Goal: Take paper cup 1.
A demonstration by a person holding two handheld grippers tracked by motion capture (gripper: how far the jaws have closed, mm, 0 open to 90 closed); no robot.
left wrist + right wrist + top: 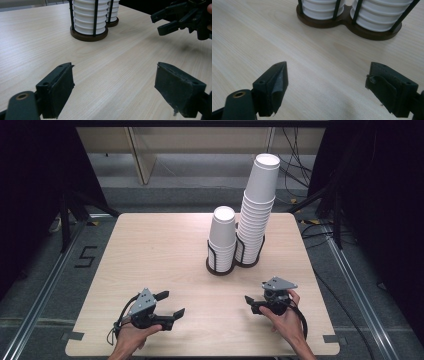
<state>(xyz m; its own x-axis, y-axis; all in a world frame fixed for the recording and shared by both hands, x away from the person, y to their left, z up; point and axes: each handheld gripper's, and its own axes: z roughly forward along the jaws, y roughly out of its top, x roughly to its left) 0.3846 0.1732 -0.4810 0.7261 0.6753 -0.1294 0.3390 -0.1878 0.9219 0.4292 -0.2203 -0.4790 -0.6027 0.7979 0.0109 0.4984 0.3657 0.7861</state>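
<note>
1. Left claw [169, 303] and right claw [254, 303] hover released near the tabletop's [150, 250] near edge, grasping nothing, probably awaiting a start
2. Two cup stacks [222, 240] stand toward the far edge in a double holder [348, 23], which keeps them upright

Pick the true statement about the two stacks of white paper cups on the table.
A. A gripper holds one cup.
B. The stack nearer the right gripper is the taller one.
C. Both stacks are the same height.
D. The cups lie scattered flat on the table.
B: in the high view the taller stack stands to the right of the shorter stack, on the right gripper's side.
</note>
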